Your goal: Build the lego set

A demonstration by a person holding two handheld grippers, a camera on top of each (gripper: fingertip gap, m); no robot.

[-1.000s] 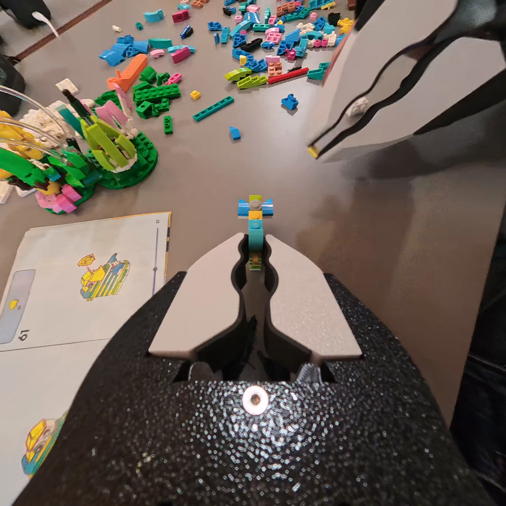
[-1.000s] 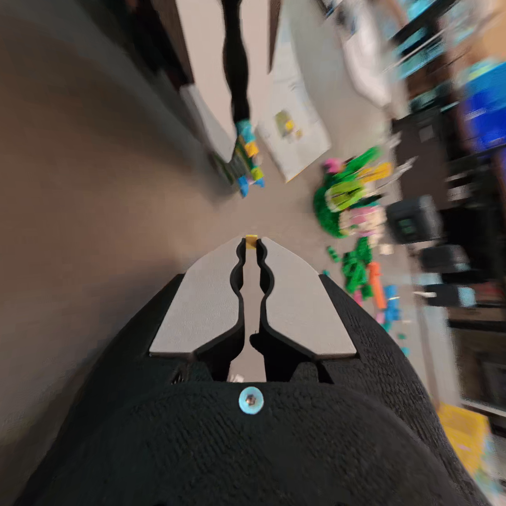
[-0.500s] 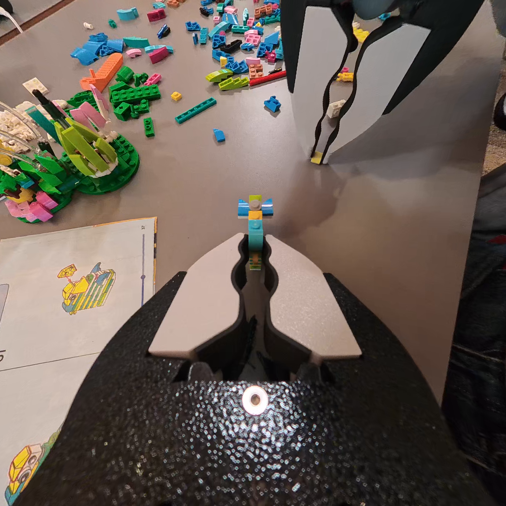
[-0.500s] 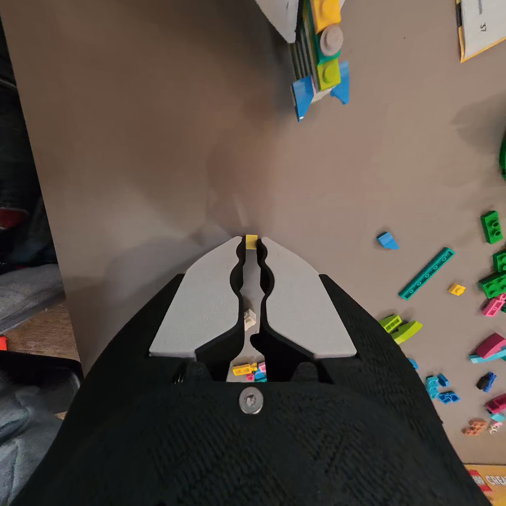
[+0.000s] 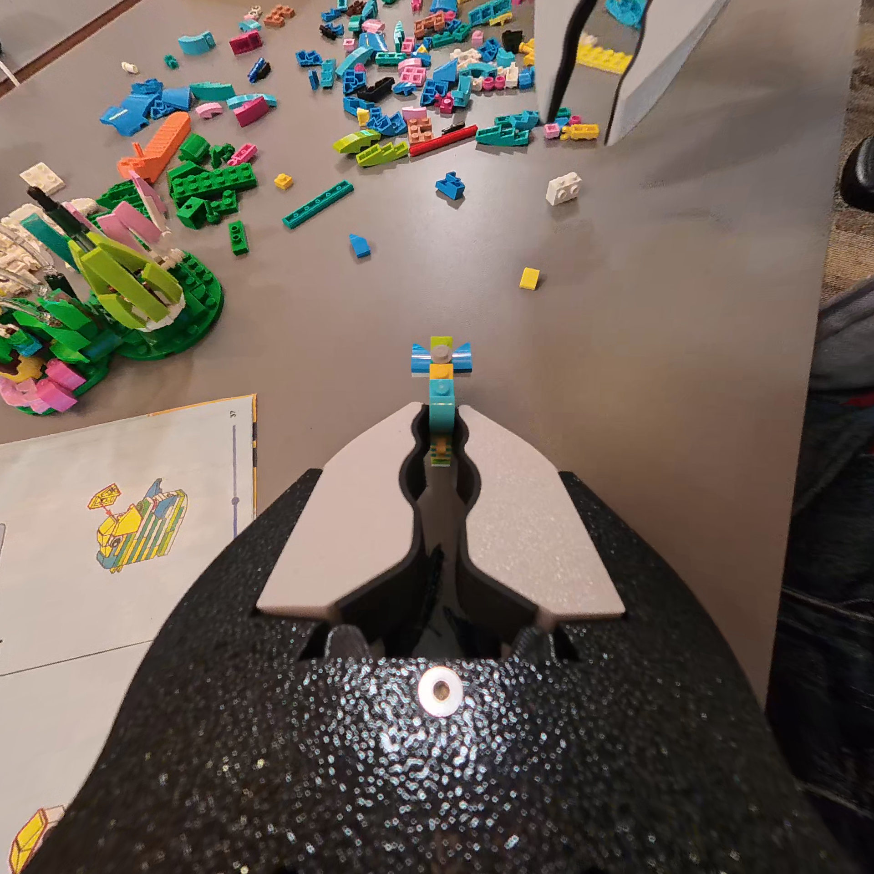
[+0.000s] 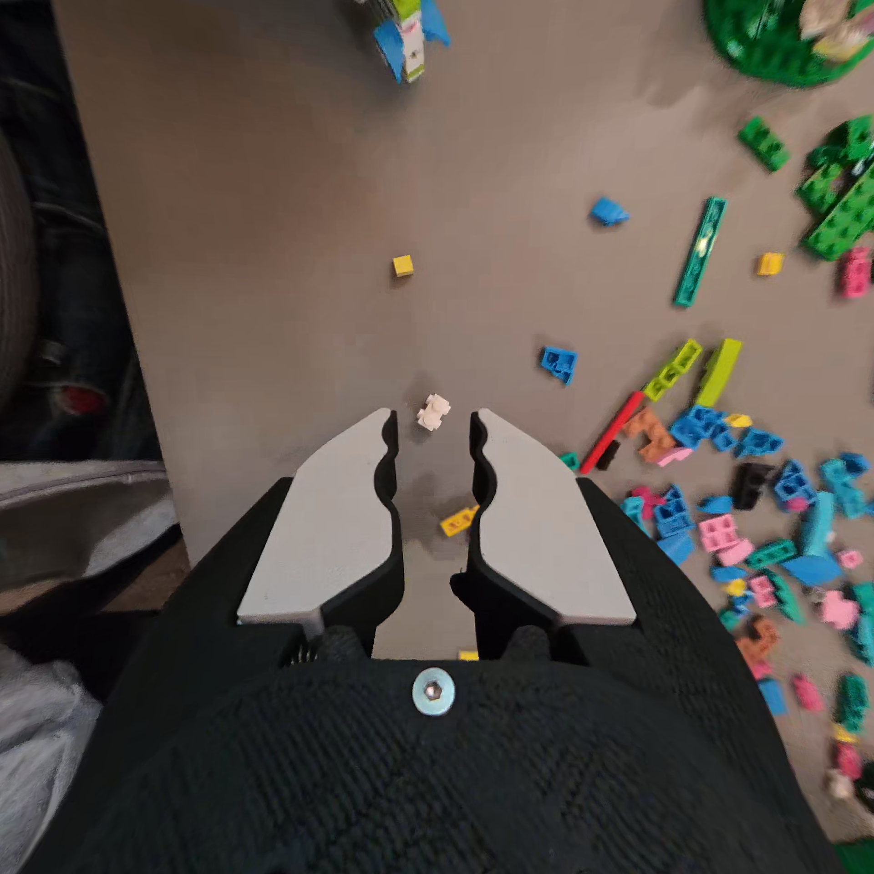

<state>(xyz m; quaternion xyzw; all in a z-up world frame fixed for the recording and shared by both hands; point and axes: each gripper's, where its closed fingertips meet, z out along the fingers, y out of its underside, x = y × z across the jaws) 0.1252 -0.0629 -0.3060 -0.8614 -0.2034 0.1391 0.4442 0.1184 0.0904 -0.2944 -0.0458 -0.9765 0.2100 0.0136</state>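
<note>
My left gripper (image 5: 440, 409) is shut on a small lego assembly (image 5: 441, 364) of teal, yellow, lime and blue pieces and holds it above the grey table (image 5: 662, 378). The assembly also shows at the top of the right wrist view (image 6: 409, 42). My right gripper (image 6: 432, 416) is open and holds nothing. It hovers over a white brick (image 6: 432, 412) that lies on the table between the fingertips, untouched by the pads. This brick also shows in the left wrist view (image 5: 563, 188). A small yellow tile (image 6: 402, 265) lies loose on the table, seen too in the left wrist view (image 5: 528, 278). The right gripper (image 5: 579, 130) shows at that view's top right.
A pile of loose coloured bricks (image 5: 402, 85) covers the far side of the table. A green flower model (image 5: 142, 293) stands at the left, with an open instruction booklet (image 5: 118, 496) in front of it. The table's edge (image 5: 823, 284) runs along the right, with a person's legs beyond. One gripper's finger ends stand about 15 cm off the other's. From the right gripper's tips to the small yellow tile (image 6: 402, 265) is close to 7 cm. It turns up in the left wrist view (image 5: 528, 276) as well.
My right gripper opened and let go of the yellow tile, which now lies on the table. It drew back toward the pile, over the white brick. The left gripper kept its hold.
</note>
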